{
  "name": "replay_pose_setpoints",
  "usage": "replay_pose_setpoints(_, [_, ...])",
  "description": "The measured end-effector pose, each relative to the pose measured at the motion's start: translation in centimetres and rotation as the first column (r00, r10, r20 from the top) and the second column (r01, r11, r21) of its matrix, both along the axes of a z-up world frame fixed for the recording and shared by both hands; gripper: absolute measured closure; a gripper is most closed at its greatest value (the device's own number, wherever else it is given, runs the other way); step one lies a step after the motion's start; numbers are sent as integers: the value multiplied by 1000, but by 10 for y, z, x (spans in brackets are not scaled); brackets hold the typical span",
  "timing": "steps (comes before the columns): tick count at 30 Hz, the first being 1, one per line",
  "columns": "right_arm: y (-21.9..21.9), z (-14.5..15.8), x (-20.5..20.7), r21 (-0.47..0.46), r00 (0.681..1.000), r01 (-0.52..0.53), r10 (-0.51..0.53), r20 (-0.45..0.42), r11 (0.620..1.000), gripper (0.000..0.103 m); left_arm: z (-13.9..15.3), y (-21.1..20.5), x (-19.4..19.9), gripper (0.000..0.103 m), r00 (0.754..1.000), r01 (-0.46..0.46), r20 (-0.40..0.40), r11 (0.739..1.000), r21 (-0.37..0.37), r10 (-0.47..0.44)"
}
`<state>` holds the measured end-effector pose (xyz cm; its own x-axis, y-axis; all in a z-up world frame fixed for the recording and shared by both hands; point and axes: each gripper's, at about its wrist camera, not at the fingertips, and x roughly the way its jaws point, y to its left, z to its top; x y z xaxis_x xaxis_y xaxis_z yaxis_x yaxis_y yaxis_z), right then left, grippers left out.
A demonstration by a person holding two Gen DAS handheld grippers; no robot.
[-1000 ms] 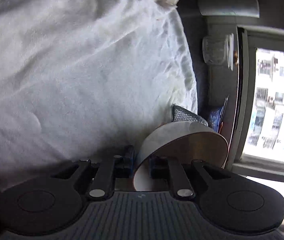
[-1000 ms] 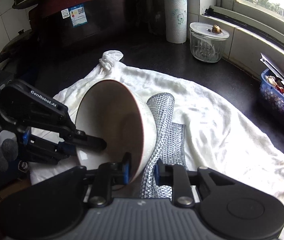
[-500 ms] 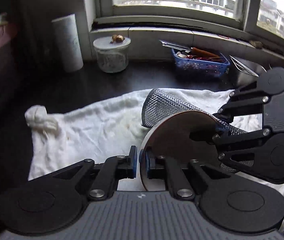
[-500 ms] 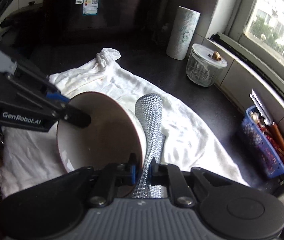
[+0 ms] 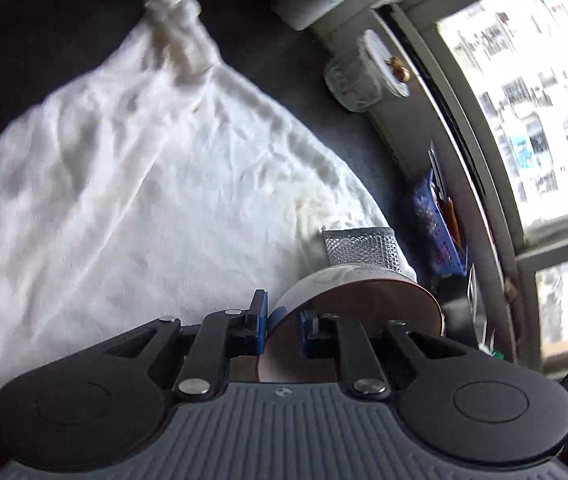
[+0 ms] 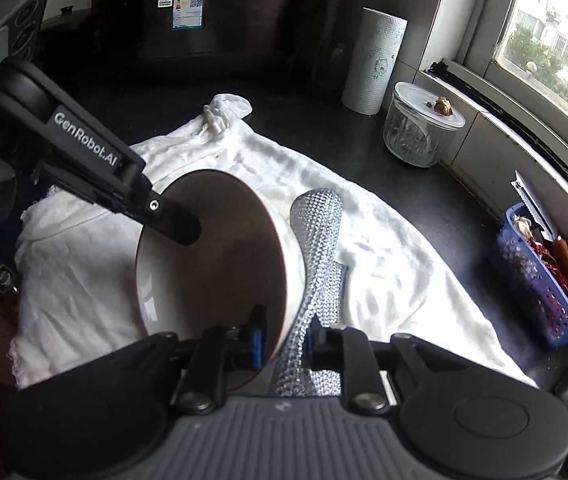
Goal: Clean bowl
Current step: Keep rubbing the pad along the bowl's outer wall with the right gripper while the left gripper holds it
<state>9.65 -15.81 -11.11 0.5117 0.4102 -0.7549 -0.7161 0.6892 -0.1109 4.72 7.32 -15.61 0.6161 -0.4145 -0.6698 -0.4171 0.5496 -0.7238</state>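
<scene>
Right now your left gripper (image 6: 194,226) jaws, just widened, straddle the bowl (image 6: 212,256) rim above the white cloth (image 6: 383,272); your right gripper (image 6: 284,340) pinches rim and one silver scouring cloth (image 6: 319,248) together. Beyond the bowl: one jar (image 6: 419,126), one paper roll (image 6: 373,60), one blue basket (image 6: 539,280).

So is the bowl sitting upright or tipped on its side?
Tipped. The bowl is held on edge above the white cloth, its opening facing sideways, with the left gripper on its rim.

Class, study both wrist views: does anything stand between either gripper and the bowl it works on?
Nothing visible blocks either. The left gripper pinches the bowl rim directly. The right gripper clamps the rim with the silver scrubbing cloth pressed against the bowl's outside.
</scene>
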Motion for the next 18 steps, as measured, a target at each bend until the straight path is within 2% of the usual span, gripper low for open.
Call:
replay_pose_setpoints(2, [0, -2, 0, 8, 1000, 5, -4, -12, 1000, 81, -15, 6, -6, 87, 996, -72, -52, 990, -122, 66])
replay_pose_setpoints(5, [-1, -5, -1, 23, 999, 14, -14, -32, 1000, 80, -34, 10, -13, 87, 983, -162, -127, 952, -259, 133])
replay_pose_setpoints(8, [-2, -7, -1, 28, 999, 22, -21, -44, 999, 79, -45, 8, -20, 87, 971, -214, -182, 913, -347, 158])
replay_pose_setpoints(10, [-2, -7, 0, 30, 998, 28, -26, -50, 999, 78, -45, 6, -20, 88, 971, -208, -188, 911, -357, 148])
replay_pose_setpoints(12, [-3, -8, 0, 35, 998, 34, -32, -58, 999, 78, -40, 3, -18, 88, 977, -176, -174, 928, -330, 123])
replay_pose_setpoints(13, [-5, -8, 1, 41, 997, 40, -37, -63, 998, 77, -36, 1, -15, 88, 982, -147, -160, 944, -296, 102])
replay_pose_setpoints(14, [-6, -9, 2, 48, 997, 45, -42, -69, 998, 78, -29, -2, -11, 88, 989, -93, -137, 969, -228, 63])
replay_pose_setpoints(16, [-8, -9, 3, 57, 996, 45, -40, -77, 997, 81, -12, -12, -3, 88, 995, 19, -94, 998, -56, -24])
replay_pose_setpoints(17, [-8, -9, 3, 55, 996, 41, -37, -75, 998, 82, 3, -20, 2, 88, 994, 95, -63, 992, 85, -90])
replay_pose_setpoints(18, [-9, -8, 2, 52, 997, 37, -33, -70, 998, 85, 14, -27, 5, 88, 988, 154, -43, 967, 201, -148])
